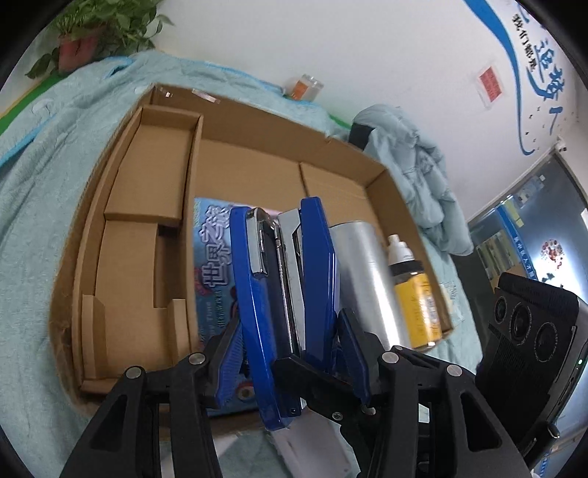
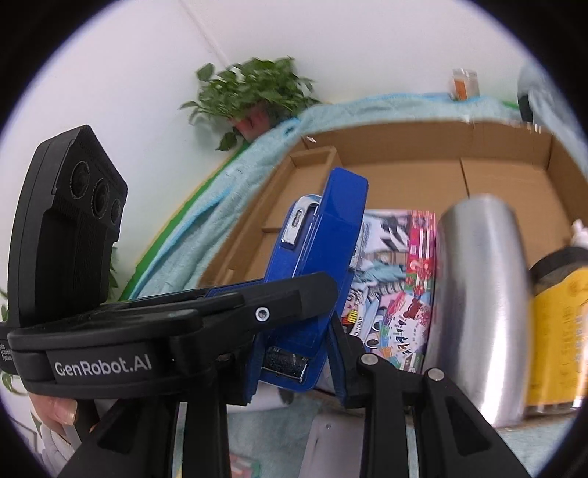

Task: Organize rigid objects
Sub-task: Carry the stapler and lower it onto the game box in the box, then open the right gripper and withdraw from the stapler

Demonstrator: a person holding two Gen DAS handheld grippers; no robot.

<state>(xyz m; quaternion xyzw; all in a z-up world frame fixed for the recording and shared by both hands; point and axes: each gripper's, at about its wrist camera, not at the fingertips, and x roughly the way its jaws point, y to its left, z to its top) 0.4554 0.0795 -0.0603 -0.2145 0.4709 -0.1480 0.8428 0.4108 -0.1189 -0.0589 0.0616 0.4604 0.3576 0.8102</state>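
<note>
My left gripper (image 1: pixel 290 349) is shut on a blue stapler (image 1: pixel 283 279), held on its side above the near part of an open cardboard box (image 1: pixel 235 172). In the box lie a colourful book (image 1: pixel 213 257), a silver steel cup (image 1: pixel 367 279) and a yellow spray bottle (image 1: pixel 419 294). In the right wrist view the stapler (image 2: pixel 323 257) sits between my right gripper's (image 2: pixel 294 364) blue pads, with the left gripper crossing in front. The book (image 2: pixel 393 286), cup (image 2: pixel 477 301) and bottle (image 2: pixel 558 331) show behind it.
The box rests on a light blue towel (image 1: pixel 55 154). Cardboard dividers (image 1: pixel 147 176) fill its left side. A potted plant (image 1: pixel 92 33), a small jar (image 1: pixel 305 86) and a bundled blue jacket (image 1: pixel 415 165) stand around the box by the wall.
</note>
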